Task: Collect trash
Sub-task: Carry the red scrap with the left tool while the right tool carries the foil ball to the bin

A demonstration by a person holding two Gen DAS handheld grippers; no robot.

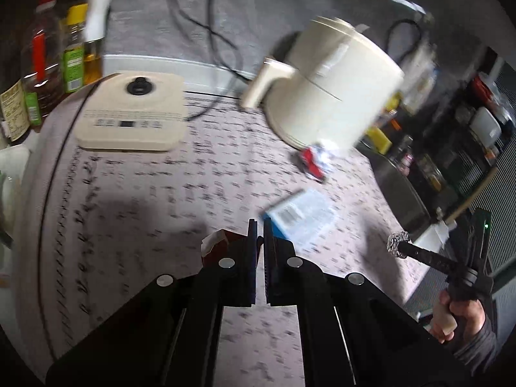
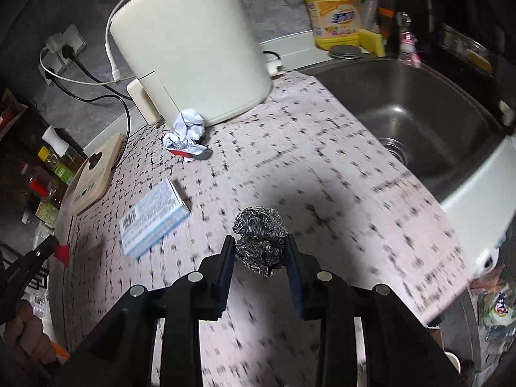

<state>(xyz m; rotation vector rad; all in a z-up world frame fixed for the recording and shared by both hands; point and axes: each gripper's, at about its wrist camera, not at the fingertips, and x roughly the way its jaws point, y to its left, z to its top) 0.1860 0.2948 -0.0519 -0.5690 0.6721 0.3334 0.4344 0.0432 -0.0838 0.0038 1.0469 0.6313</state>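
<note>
Trash lay scattered across the speckled countertop (image 2: 322, 174). The right gripper (image 2: 259, 251) clamped a crumpled foil ball (image 2: 259, 235) between its fingers, low centre in the right wrist view; in the left wrist view the same ball (image 1: 397, 244) showed at the lower right, at the tip of that gripper, above the person's right hand (image 1: 461, 316). The left gripper (image 1: 259, 225) was pinched almost fully together on a red wrapper scrap (image 1: 217, 246), which stuck out to the left of its fingers; in the right wrist view the scrap (image 2: 63, 253) sat at the left edge, at the tip of that gripper.

A blue-and-white carton with a barcode (image 2: 154, 217) lay flat on the countertop, left of centre, apart from both grippers. A crumpled white-and-red wrapper (image 2: 187, 135) rested just beside the base of a cream air fryer (image 2: 193, 42) at the top.

A stainless sink (image 2: 419, 103) filled the right side, its basin bare down to the drain. A yellow detergent jug (image 2: 333, 9) stood behind it. A cream induction cooker (image 1: 132, 113) sat in the upper left of the left wrist view, with oil bottles (image 1: 42, 64) beyond it; their contents looked amber.
</note>
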